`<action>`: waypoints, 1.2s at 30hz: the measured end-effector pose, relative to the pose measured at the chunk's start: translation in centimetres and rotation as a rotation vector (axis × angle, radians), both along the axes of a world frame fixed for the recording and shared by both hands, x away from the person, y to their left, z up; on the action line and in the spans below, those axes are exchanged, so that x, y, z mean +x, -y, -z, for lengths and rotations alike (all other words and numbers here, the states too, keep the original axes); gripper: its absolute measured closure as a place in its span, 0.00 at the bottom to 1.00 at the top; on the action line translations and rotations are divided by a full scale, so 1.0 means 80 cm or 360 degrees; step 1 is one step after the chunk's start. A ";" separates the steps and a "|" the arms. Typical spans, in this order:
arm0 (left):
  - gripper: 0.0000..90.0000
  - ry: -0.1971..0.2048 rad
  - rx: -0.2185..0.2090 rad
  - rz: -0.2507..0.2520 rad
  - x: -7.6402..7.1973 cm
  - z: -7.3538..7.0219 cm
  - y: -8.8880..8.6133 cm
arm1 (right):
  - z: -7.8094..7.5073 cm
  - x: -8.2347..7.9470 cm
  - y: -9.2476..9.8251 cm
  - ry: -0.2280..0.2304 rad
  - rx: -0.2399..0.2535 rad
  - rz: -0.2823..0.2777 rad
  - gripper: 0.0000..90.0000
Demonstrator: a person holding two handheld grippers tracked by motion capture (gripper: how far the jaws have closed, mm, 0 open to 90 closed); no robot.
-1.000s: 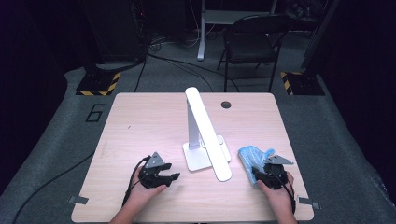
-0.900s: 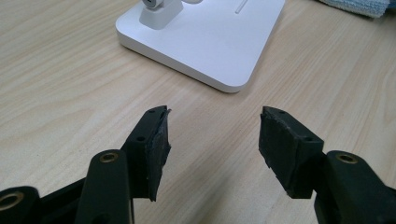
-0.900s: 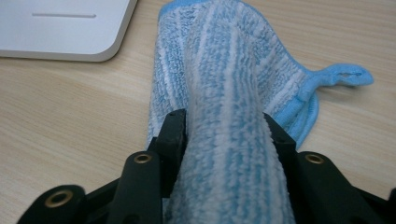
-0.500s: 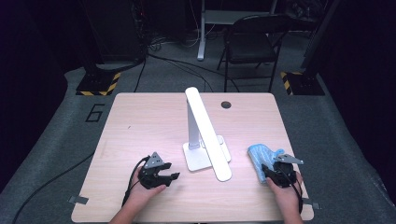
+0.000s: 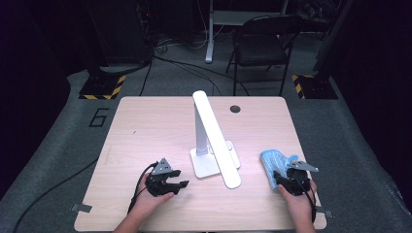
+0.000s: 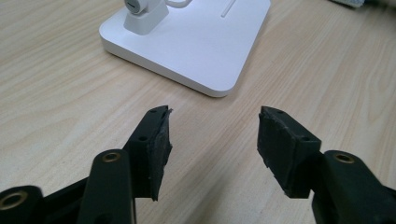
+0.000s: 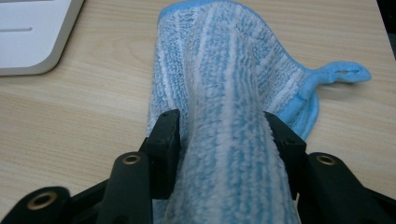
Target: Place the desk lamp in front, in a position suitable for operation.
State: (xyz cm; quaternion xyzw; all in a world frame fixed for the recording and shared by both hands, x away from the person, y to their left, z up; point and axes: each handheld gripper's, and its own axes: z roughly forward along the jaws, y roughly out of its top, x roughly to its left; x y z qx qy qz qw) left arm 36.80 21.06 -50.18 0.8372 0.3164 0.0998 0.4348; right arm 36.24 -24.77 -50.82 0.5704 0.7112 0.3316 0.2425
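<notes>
Pinching blue cloth (image 7: 224,93), right tool (image 5: 290,180); left tool (image 5: 167,180) agape, empty, facing lamp base (image 6: 196,42).

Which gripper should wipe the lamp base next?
Probably the right gripper: its jaws are already pinching a fold of the blue cloth beside the white lamp base. The left gripper is open and empty.

Worktop (image 5: 145,126): pale wood grain, fine streaks. Lamp (image 5: 214,141): plain white, base and bar alike. Cloth (image 7: 224,93): light blue with whitish stripes, solid blue edging and loop. Both tongs, left (image 6: 212,140) and right (image 7: 222,135): black, brass-coloured rivets. Floor (image 5: 53,145): grey carpet, white "6"; yellow-black hazard stripes (image 5: 102,90) behind.
</notes>
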 end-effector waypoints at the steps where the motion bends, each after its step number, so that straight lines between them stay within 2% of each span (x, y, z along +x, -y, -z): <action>1: 0.50 -0.0027 -0.0001 0.0014 0.000 -0.001 -0.001 | -0.001 -0.001 0.000 -0.0002 -0.0006 -0.0004 0.57; 3: 0.50 -0.0033 -0.0011 0.0008 0.001 -0.002 -0.001 | -0.001 -0.001 -0.001 -0.0009 0.0001 0.0003 0.57; 4: 0.50 -0.0055 -0.0033 -0.0002 0.001 -0.003 0.000 | -0.002 -0.002 -0.001 0.0001 -0.0005 -0.0001 0.56; 5: 0.50 -0.0031 -0.0023 0.0003 0.005 -0.005 -0.001 | -0.003 -0.003 -0.002 0.0027 0.0009 0.0015 0.55; 7: 0.50 -0.0038 -0.0038 0.0002 0.007 -0.007 -0.001 | -0.004 -0.004 -0.002 0.0049 0.0015 0.0017 0.55; 8: 0.50 -0.0042 -0.0084 0.0007 0.011 -0.012 -0.003 | -0.007 -0.006 -0.001 0.0044 0.0012 0.0025 0.54; 10: 0.50 -0.0031 -0.0091 0.0010 0.014 -0.016 -0.003 | -0.008 -0.007 -0.001 0.0060 0.0019 0.0032 0.53; 11: 0.49 -0.0061 -0.0126 -0.0006 0.014 -0.019 -0.002 | -0.009 -0.008 -0.001 0.0065 0.0017 0.0035 0.53; 12: 0.49 -0.0055 -0.0162 -0.0023 0.018 -0.025 -0.002 | -0.010 -0.009 0.000 0.0074 0.0019 0.0039 0.53; 14: 0.49 -0.0046 -0.0166 -0.0022 0.021 -0.028 -0.003 | -0.011 -0.009 -0.001 0.0079 0.0021 0.0041 0.53; 15: 0.49 -0.0031 -0.0182 -0.0050 0.024 -0.034 -0.002 | -0.011 -0.010 -0.002 0.0103 0.0036 0.0053 0.52; 19: 0.50 -0.0023 -0.0192 -0.0064 0.030 -0.041 0.000 | -0.011 -0.010 -0.001 0.0102 0.0029 0.0043 0.52; 20: 0.50 0.0008 -0.0184 -0.0052 0.034 -0.045 0.003 | -0.011 -0.010 -0.001 0.0093 0.0035 0.0045 0.52; 21: 0.50 0.0009 -0.0175 -0.0033 0.036 -0.048 0.003 | -0.011 -0.010 -0.001 0.0093 0.0033 0.0040 0.52; 22: 0.50 0.0013 -0.0184 -0.0046 0.037 -0.048 0.006 | -0.011 -0.010 -0.001 0.0094 0.0032 0.0035 0.52; 26: 0.49 0.0028 -0.0151 -0.0036 0.045 -0.056 0.011 | -0.011 -0.010 -0.003 0.0100 0.0027 0.0034 0.51; 29: 0.50 0.0030 -0.0161 -0.0036 0.050 -0.061 0.015 | -0.011 -0.010 -0.004 0.0108 0.0027 0.0039 0.51; 32: 0.51 0.0056 -0.0155 -0.0040 0.061 -0.075 0.022 | -0.011 -0.010 -0.003 0.0106 0.0027 0.0036 0.51; 35: 0.54 0.0061 -0.0161 -0.0039 0.067 -0.081 0.024 | -0.010 -0.010 -0.002 0.0099 0.0038 0.0034 0.51; 36: 0.54 0.0052 -0.0171 -0.0037 0.074 -0.087 0.025 | -0.010 -0.010 -0.002 0.0096 0.0040 0.0034 0.51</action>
